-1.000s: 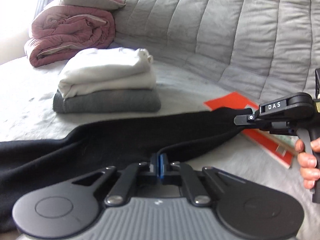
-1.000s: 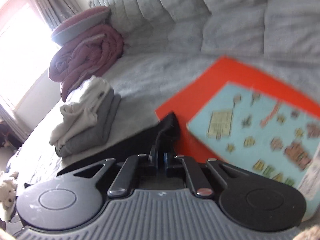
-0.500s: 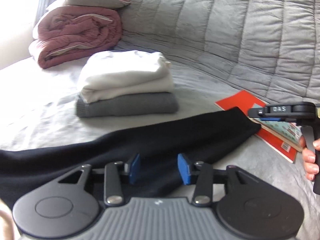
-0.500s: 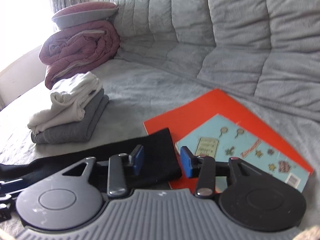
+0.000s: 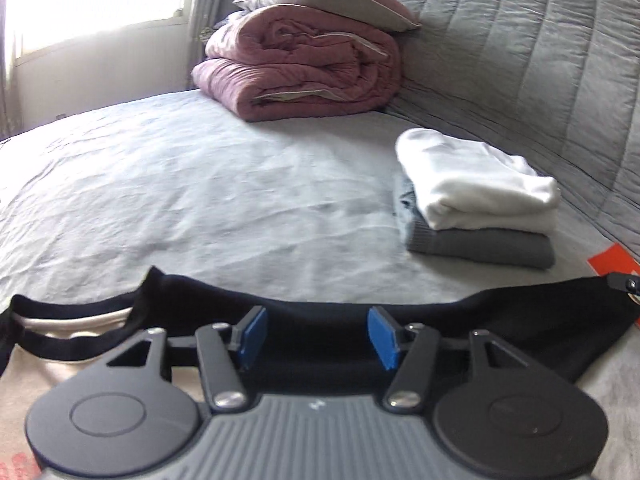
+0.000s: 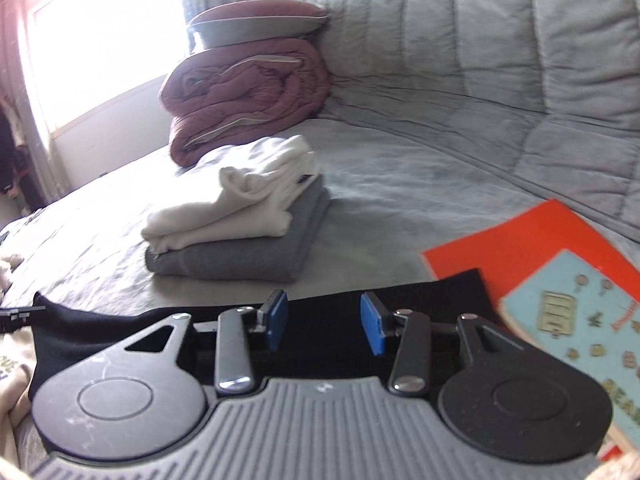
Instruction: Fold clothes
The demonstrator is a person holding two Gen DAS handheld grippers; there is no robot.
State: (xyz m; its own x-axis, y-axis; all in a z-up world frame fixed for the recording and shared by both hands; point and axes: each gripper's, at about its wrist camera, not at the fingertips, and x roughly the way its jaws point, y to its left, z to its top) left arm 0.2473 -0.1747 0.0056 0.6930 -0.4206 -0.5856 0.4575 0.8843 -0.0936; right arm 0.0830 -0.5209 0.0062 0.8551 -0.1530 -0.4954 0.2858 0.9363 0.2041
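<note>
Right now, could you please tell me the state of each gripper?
Left gripper: open, just opened, holding nothing, over the long black cloth garment.
Right gripper: open, just released the same garment.

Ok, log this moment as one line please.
left gripper: open, jaws just widened, empty | right gripper: open, empty | black garment: flat, released | folded stack: white on grey

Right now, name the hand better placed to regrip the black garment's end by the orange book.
Right. The right gripper hangs open over the black garment close to the orange book. The left gripper, also open, sits over the garment's middle, farther from that end.
</note>
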